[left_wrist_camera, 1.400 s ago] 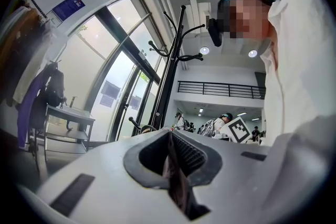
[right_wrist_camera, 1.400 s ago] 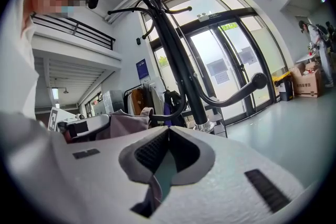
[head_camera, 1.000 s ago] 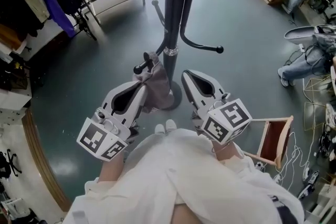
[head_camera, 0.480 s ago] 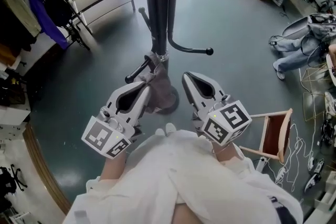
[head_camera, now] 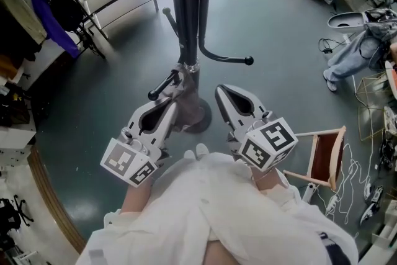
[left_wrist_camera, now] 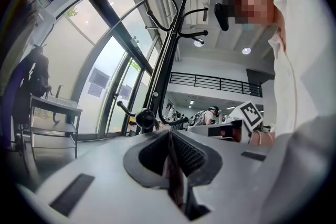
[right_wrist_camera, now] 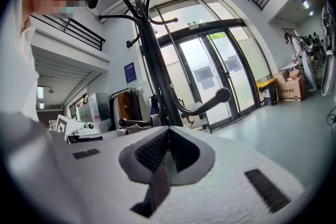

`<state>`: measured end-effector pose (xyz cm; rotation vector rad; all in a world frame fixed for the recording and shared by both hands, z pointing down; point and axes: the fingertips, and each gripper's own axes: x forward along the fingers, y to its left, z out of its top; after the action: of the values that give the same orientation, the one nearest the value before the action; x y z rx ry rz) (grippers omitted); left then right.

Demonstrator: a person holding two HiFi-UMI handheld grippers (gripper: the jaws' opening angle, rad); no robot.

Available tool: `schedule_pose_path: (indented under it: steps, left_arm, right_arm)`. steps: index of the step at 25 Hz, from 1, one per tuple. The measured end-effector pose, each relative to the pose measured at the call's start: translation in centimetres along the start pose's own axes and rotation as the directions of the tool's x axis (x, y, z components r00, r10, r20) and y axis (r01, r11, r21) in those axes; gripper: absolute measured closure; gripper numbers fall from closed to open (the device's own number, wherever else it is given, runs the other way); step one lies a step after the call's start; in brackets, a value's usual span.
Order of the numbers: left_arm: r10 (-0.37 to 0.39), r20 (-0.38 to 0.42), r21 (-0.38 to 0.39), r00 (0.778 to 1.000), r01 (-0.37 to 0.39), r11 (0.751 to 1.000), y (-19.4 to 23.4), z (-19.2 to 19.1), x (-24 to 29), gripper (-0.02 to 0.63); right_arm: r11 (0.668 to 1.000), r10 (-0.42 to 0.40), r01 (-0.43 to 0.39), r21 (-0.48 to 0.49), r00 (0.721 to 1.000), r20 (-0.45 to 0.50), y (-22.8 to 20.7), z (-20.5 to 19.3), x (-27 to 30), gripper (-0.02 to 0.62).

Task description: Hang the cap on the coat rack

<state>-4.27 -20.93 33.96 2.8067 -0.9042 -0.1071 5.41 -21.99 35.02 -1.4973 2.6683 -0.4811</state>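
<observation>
Jaws of the left gripper [head_camera: 173,107] pinch the cap [head_camera: 190,99], seemingly draped over the rack [head_camera: 189,3] hook [head_camera: 162,87] just ahead. The right gripper [head_camera: 222,92] is closed, empty. Only release seems left.

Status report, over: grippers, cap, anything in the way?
Left gripper shut on cap. Right gripper shut, empty, beside coat rack pole. Cap at lower hook, not yet released. Nothing in the way.
</observation>
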Motion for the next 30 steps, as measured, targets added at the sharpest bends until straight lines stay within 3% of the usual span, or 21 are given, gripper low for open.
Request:
schedule_pose_path:
  steps: [27,30]
  left_arm:
    - [0.066,-0.106,-0.063,0.992,-0.073,0.995,1.9,-2.7,-0.7,0.578]
    - [0.083,-0.102,-0.063,0.991,-0.089,0.994,2.2,-2.6,-1.0,0.552]
  right_arm:
    - [0.999,0.054,-0.054,-0.002,0.997,-0.055,1.3,-1.2,1.4,0.592]
    - [0.998,0.059,-0.059,0.002,0.996,-0.061,1.6,-1.3,1.5,0.592]
